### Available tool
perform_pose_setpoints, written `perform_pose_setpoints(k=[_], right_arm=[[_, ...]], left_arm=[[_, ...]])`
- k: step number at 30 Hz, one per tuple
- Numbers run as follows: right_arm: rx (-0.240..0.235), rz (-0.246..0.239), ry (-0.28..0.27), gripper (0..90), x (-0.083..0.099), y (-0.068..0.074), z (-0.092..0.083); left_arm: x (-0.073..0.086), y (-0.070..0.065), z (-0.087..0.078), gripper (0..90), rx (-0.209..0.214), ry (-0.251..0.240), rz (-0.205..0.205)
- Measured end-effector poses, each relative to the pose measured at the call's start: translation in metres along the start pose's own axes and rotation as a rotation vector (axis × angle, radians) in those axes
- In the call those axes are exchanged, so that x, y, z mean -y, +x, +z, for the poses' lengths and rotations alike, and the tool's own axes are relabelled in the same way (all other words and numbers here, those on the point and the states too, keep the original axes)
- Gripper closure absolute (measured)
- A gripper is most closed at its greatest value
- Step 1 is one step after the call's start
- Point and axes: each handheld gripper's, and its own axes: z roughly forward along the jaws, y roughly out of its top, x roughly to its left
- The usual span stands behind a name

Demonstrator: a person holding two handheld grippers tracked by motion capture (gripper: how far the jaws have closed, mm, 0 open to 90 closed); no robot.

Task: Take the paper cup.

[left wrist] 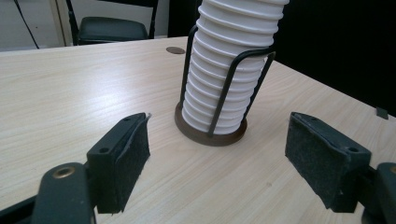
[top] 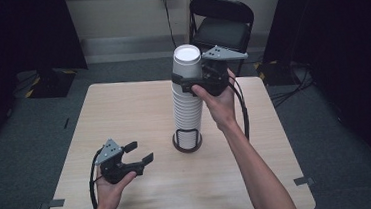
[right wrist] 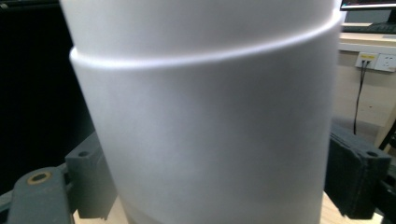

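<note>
Gripping unmarked white cup [right wrist: 205, 121], right claw [top: 190, 82]

Tall stack of white paper cups [top: 186, 92], upright in dark wire holder [top: 187, 139], mid-table

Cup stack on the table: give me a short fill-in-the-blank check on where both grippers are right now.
1. The right gripper has its jaws on either side of the ____ cup of the cup stack.
2. The left gripper has its jaws ____ and holds nothing.
3. The cup stack stands in a black wire holder on the ____.

Missing words: top; open; table
</note>
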Motion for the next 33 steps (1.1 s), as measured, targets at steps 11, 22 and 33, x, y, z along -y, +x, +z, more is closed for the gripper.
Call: perform_pose_setpoints(k=[11,22,33], right_arm=[[0.017,-0.01,0.006,13.1,0.004,0.002,0.002],[0.022,-0.018,0.006,15.0,0.0,0.002,0.002],[0.012,-0.021,-0.024,15.1,-0.007,0.004,-0.001]], left_arm=[[0.0,0.0,0.0,21.6,-0.001,0.002,0.0],[0.001,0.0,0.001,21.9,-0.001,0.005,-0.002],[0.001,0.0,0.002,21.9,0.001,0.002,-0.008]])
